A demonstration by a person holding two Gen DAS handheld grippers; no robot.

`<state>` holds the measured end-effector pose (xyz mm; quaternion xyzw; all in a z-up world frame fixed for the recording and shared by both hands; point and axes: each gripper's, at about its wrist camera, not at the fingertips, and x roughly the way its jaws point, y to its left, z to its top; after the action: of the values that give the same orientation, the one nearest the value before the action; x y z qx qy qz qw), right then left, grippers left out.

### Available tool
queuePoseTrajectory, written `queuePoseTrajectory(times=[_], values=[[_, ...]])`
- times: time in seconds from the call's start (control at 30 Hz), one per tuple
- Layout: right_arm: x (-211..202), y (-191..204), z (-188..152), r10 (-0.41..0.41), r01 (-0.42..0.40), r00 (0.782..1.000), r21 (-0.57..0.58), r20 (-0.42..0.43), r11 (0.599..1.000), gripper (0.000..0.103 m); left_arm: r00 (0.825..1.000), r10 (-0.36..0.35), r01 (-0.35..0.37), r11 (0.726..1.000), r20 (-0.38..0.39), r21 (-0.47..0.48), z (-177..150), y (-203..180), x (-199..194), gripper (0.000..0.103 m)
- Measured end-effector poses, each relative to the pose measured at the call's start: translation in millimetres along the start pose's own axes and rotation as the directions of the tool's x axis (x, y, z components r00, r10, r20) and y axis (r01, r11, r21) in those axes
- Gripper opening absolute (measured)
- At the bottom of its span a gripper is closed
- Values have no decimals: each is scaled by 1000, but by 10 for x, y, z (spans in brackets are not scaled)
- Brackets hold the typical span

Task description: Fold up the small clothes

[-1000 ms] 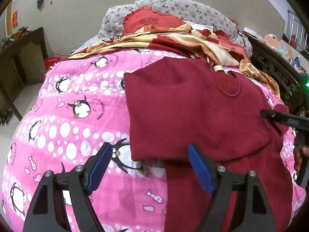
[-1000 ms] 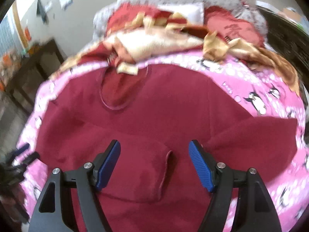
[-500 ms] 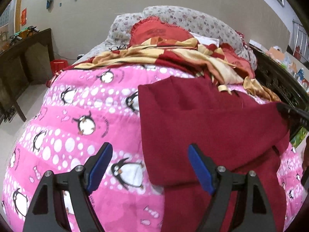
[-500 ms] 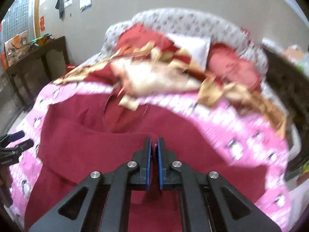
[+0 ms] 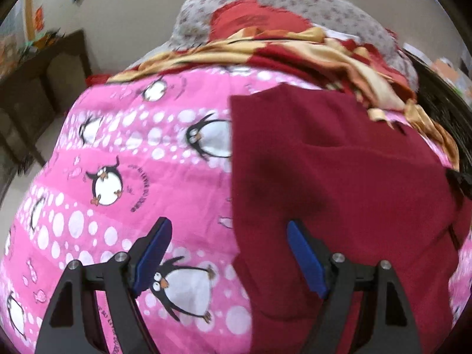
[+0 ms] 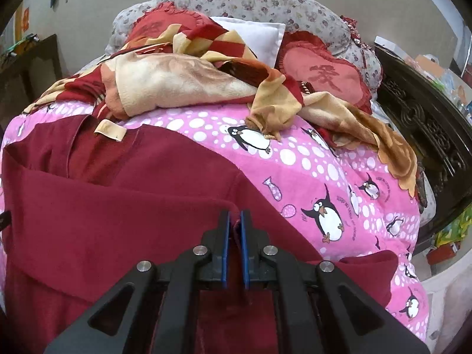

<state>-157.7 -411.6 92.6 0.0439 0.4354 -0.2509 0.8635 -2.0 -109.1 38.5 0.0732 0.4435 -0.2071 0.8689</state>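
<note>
A dark red sweater [image 5: 339, 177] lies spread on a pink penguin-print quilt [image 5: 118, 177]; it also shows in the right wrist view [image 6: 118, 221]. My left gripper [image 5: 227, 253] is open and empty, hovering over the sweater's left edge, one blue pad over the quilt and one over the cloth. My right gripper [image 6: 234, 227] is shut on a fold of the sweater and holds it lifted over the body. The right gripper's tip shows at the right edge of the left wrist view [image 5: 460, 178]. A tan label [image 6: 110, 129] marks the collar.
A rumpled red and cream blanket [image 6: 183, 82] and red pillows [image 6: 324, 76] lie at the head of the bed. A dark carved bed frame [image 6: 427, 124] runs along the right. A dark wooden table [image 5: 38, 88] stands on the left by the wall.
My right gripper closed on the sweater's sleeve and has carried it up and across the body. My left gripper stayed open and shifted slightly left along the sweater's edge.
</note>
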Motion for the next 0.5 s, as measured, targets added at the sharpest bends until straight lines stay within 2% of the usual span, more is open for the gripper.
queuePoseTrajectory(times=[0.07, 0.17, 0.27, 0.4, 0.43, 0.5], values=[[-109, -49, 13, 34, -34, 999, 32, 9, 999, 30, 1000, -11, 11, 999, 14, -42, 39, 83, -31, 84], [-288, -110, 31, 96, -101, 993, 95, 62, 990, 35, 998, 5, -2, 999, 64, -47, 107, 100, -105, 84], [-246, -1, 40, 164, -167, 985, 79, 42, 983, 35, 999, 8, -7, 999, 44, -35, 171, 57, -24, 84], [101, 142, -13, 120, -118, 992, 61, -25, 991, 35, 999, 39, -39, 999, -8, -14, 168, 15, 206, 84], [147, 132, -30, 121, -119, 992, 70, -21, 990, 35, 999, 38, -38, 999, -33, -10, 157, 14, 290, 85], [165, 117, -33, 124, -123, 992, 79, -1, 989, 35, 999, 36, -36, 999, -27, -13, 151, 25, 319, 87]])
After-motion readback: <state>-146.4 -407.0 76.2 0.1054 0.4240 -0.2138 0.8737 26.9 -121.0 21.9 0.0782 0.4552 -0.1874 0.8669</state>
